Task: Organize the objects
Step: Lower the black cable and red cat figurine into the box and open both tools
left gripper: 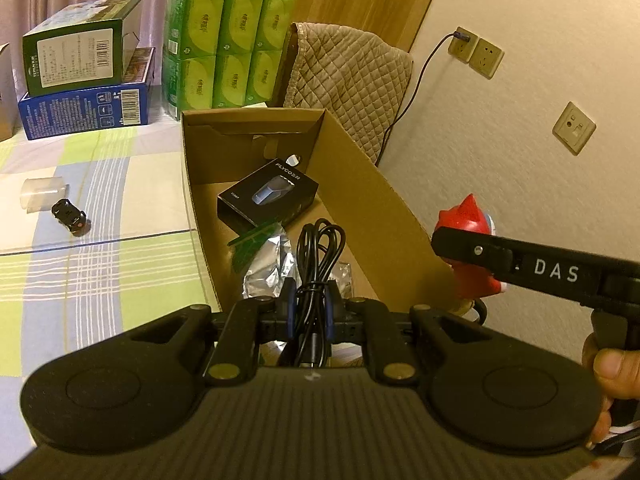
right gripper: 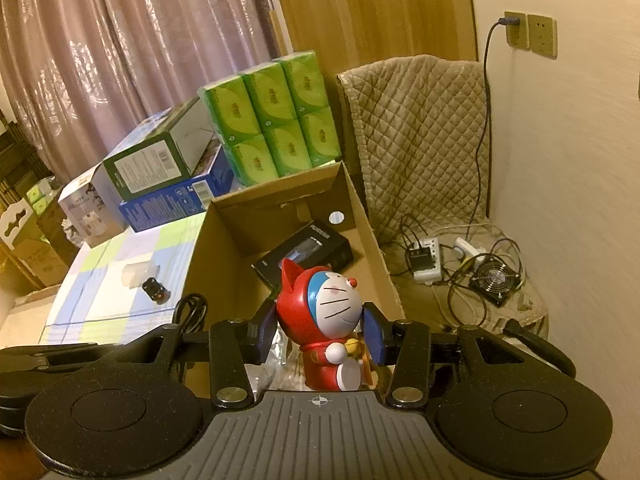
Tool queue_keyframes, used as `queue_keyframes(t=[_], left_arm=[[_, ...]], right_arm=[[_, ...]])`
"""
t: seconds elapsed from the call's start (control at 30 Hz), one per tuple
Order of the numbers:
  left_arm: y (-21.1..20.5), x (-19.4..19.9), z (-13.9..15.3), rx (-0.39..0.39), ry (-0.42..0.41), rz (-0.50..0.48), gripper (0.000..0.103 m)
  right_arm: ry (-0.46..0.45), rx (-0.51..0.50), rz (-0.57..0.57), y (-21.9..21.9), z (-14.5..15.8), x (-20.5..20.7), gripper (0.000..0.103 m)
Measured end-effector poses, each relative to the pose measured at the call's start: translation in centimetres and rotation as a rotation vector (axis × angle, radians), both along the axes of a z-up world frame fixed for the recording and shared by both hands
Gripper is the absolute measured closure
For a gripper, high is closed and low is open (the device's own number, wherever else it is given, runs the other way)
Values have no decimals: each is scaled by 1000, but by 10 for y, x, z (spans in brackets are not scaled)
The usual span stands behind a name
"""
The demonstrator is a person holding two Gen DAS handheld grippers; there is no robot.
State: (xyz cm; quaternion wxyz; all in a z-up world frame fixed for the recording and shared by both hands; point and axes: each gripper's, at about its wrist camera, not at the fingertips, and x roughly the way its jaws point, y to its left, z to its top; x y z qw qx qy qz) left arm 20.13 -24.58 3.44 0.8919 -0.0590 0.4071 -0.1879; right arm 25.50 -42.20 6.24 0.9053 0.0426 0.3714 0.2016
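While the left gripper [left gripper: 311, 300] is held over the near end of the box [left gripper: 384, 216], a coiled black cable [left gripper: 318, 256] is pinched between its jaws, hanging just above the box floor. Beside it, the right gripper [right gripper: 320, 334] is clamped on a red figurine [right gripper: 328, 320], its jaws pressed against both sides of the toy, which is held upright over the box's near right corner. Inside the box, a black carton [left gripper: 268, 192] is seen lying flat toward the far end, with crumpled foil [left gripper: 264, 268] and a green packet [left gripper: 250, 242] nearer. On the checked bedsheet [left gripper: 100, 264] to the left, a small black gadget [left gripper: 69, 215] is left beside a clear plastic piece [left gripper: 42, 194]. Green tissue packs [left gripper: 228, 46] are stacked behind the box.
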Motion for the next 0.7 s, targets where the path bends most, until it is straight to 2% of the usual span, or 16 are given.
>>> queue_keyframes(t=[0.7], left_arm=[[-11,20,-6,0,13,-10,92]], right_arm=[[10,7,-6,-3,-5,13,61]])
